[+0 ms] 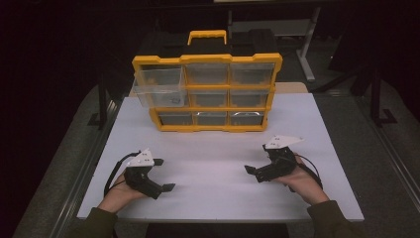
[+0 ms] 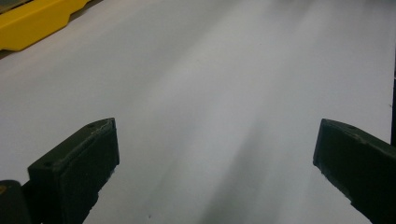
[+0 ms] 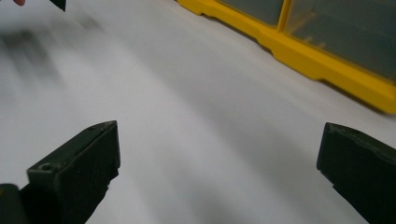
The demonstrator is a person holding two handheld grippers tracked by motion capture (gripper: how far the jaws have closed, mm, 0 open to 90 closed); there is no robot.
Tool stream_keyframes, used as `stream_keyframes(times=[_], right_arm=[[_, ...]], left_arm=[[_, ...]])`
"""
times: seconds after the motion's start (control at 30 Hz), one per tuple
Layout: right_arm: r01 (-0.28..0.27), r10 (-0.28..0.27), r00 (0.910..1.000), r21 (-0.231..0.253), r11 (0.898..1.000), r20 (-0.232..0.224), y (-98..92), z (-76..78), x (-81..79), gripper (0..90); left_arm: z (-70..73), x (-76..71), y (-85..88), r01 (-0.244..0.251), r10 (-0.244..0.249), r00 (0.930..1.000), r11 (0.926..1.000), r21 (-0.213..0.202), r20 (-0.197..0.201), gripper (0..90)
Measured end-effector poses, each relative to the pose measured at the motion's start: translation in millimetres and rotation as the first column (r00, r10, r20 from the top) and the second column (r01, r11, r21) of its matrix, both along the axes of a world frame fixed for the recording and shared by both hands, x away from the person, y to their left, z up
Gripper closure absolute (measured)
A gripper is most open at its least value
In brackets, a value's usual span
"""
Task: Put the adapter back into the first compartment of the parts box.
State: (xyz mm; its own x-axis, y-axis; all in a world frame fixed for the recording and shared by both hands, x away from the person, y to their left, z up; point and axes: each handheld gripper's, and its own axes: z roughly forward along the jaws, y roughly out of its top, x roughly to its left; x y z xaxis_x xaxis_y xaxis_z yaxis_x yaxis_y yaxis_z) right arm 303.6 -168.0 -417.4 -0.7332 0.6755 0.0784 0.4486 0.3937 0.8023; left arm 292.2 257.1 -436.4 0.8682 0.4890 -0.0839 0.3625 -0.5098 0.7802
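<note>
Organizer: We see a yellow parts organizer [image 1: 208, 94] standing upright at the far middle of the white surface [image 1: 218, 193], its nine clear drawers in three rows facing us.
Open drawer: The top-left drawer [image 1: 159, 87] is pulled out toward us; a small pale item seems to lie in it, too small to name.
Other drawers: Pushed in; contents unclear.
Handling: We judge the drawers light, stiff and slippery plastic, best taken by the front lip; the case is probably heavier, best lifted by its top handle [image 1: 207, 36].
Left tongs [image 1: 161, 174]: Spread wide, empty, low over the surface.
Right tongs [image 1: 257, 166]: Spread wide, empty, near the organizer's base.
</note>
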Motion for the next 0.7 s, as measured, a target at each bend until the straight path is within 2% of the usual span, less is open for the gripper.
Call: stream_keyframes(times=[0.1, 0.17, 0.27, 0.7], right_arm=[[0.006, -0.006, 1.0, 0.002, 1.0, 0.002, -6.5, -6.8, -5.3, 0.0], [0.012, -0.012, 0.9998, 0.003, 1.0, -0.014, -10.3, -12.1, -7.7, 0.0], [0.012, -0.012, 0.9997, -0.018, 1.0, -0.021, -13.0, -18.6, -10.8, 0.0], [0.022, -0.023, 0.9991, -0.014, 1.0, -0.035, -26.6, -31.0, -22.7, 0.0]], left_arm=[[-0.3, 0.1, -0.4, 0.001, -0.001, 1.0, 1.0, 0.002, -0.001, 0.0], [-0.2, -0.1, -0.4, 0.002, -0.002, 1.0, 1.0, 0.001, 0.001, 0.0], [-0.4, 0.0, -0.3, 0.001, -0.001, 1.0, 1.0, 0.002, 0.001, 0.0], [-1.6, -1.0, 1.4, 0.004, -0.004, 1.0, 1.0, 0.007, 0.006, 0.0]])
